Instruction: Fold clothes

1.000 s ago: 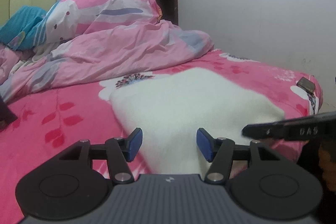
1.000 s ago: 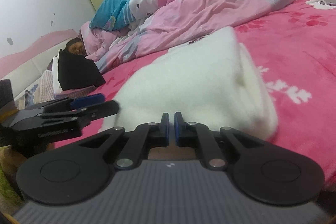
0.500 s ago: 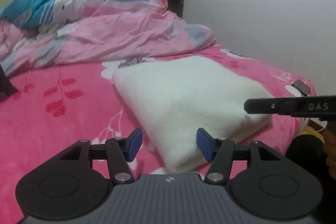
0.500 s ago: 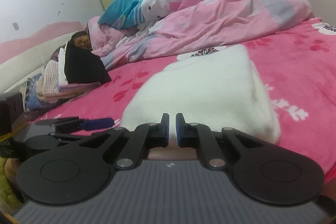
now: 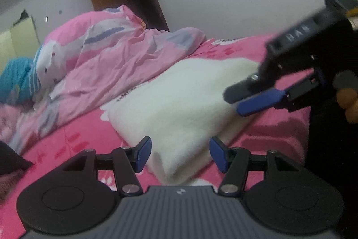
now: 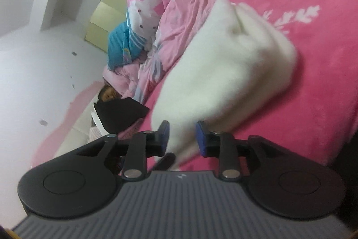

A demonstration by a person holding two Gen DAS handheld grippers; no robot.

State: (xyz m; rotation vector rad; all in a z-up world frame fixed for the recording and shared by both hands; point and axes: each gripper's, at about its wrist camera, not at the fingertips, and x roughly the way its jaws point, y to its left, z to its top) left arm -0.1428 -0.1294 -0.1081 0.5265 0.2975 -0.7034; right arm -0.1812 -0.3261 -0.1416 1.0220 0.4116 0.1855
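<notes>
Near garment edge, seemingly unclamped gripper.

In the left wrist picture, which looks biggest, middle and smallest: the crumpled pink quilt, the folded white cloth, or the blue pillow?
As they look in that view only:
1. Crumpled pink quilt, biggest.
2. Folded white cloth; it lies nearer the camera, which may flatter it.
3. Blue pillow, smallest, though the frame edge cuts it off.

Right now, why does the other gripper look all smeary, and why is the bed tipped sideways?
Left wrist view: the right gripper is streaked with motion blur, while the folded white garment is only a little soft. Right wrist view: the camera is rolled, so the pink bedsheet slants steeply, and the garment's edges smear.
</notes>
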